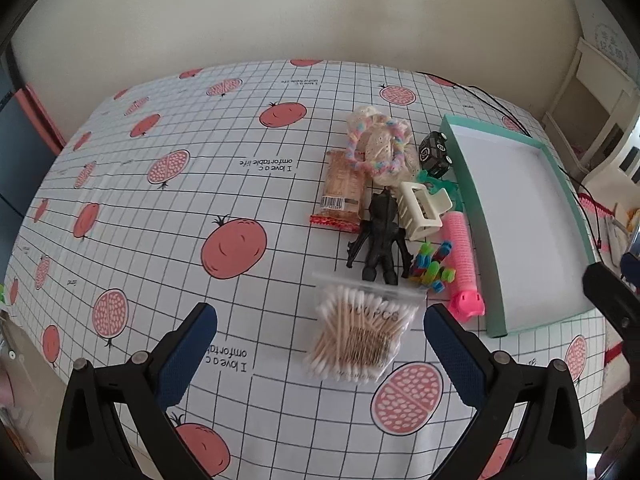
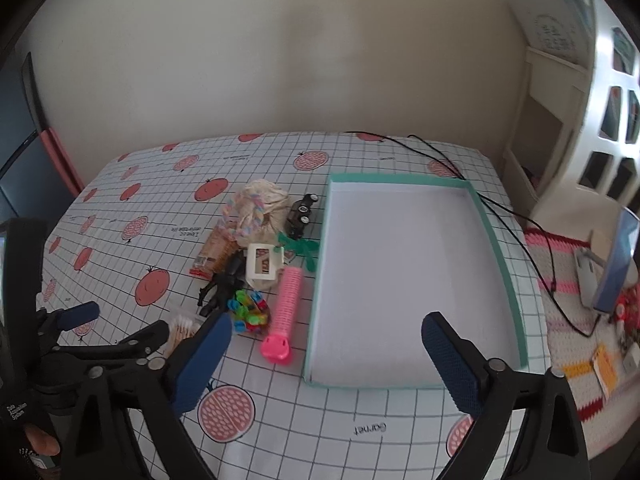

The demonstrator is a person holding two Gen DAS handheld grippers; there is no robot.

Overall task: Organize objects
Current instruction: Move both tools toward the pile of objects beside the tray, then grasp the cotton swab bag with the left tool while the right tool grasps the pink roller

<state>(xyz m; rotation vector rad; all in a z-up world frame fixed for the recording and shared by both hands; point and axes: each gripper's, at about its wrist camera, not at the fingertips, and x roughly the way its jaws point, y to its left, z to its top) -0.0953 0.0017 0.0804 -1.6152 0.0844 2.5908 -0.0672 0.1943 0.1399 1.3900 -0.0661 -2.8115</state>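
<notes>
a cream wall stands behind the tabletop (image 1: 168, 240), whose white grid cloth is printed with red pomegranates and the upside-down line "i love a comfortable life"; in my right view a word near the front edge reads "garnet". my left gripper (image 1: 320, 332) hovers over the near part of the cloth with its jaws wide and nothing between them, just above a clear bag of cotton swabs (image 1: 358, 332) marked "pcs", the number before it too blurred to read. my right gripper (image 2: 326, 338) hangs with its jaws wide too, over the near end of a teal tray (image 2: 498, 240) with a bare white floor.

the things to sort lie in a heap just left of the tray: a black figure (image 1: 378, 236), a cream hair clip (image 1: 424, 210), a pink hair roller (image 1: 462, 256) touching the tray's wall, a cluster of bright plastic pieces (image 1: 432, 266), a wrapped snack (image 1: 340, 192) showing a barcode, a pale cloth bundle (image 1: 386, 150) with a pastel braided loop (image 1: 382, 160) on it, a black toy car (image 1: 434, 154), and a green piece (image 1: 436, 188) by the tray. a black cable (image 2: 520, 232) runs past the tray's far corner.
</notes>
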